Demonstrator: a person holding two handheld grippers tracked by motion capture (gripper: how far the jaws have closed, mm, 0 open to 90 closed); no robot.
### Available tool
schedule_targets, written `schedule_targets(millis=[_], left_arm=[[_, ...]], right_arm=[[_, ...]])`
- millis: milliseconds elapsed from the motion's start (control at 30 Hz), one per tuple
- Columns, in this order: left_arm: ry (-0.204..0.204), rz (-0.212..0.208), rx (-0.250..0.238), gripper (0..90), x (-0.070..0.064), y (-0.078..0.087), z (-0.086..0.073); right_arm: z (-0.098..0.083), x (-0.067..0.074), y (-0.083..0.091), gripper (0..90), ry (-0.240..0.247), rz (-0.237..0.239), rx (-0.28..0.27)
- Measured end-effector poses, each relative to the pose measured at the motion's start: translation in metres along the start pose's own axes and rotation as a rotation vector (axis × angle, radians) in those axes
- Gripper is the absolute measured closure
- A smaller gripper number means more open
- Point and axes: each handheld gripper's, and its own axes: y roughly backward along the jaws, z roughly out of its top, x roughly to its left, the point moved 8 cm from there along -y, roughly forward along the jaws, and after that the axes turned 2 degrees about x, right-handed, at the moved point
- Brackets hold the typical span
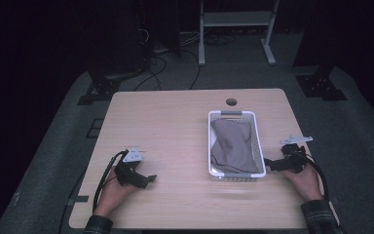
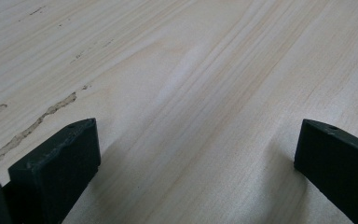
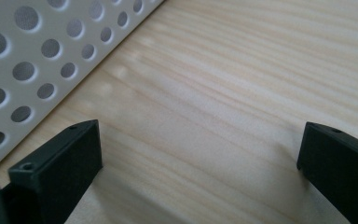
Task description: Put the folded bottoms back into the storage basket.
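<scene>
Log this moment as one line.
left gripper: open, empty | right gripper: open, beside basket | cloth: in basket

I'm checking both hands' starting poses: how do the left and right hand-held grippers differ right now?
The left hand-held gripper rests over bare wood, far from the white basket; the right hand-held gripper sits right beside the basket's perforated wall. The left one is at the table's left front, the right at its right edge. Both have jaws wide apart, holding nothing.
</scene>
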Motion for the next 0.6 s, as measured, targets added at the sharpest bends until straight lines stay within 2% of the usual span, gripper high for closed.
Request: schedule_targets(millis=[100, 600], left_arm=[[-0.001, 0.000, 0.001, 0.0, 0.0000, 0.0001, 0.0000], [-0.001, -0.001, 0.000, 0.0, -0.0001, 0.0000, 0.0000]], right_arm=[[-0.0010, -0.0014, 0.0003, 0.0, -0.002, -0.001, -0.016], [-0.0021, -0.0024, 0.0013, 0.0, -0.019, -0.016, -0.016]])
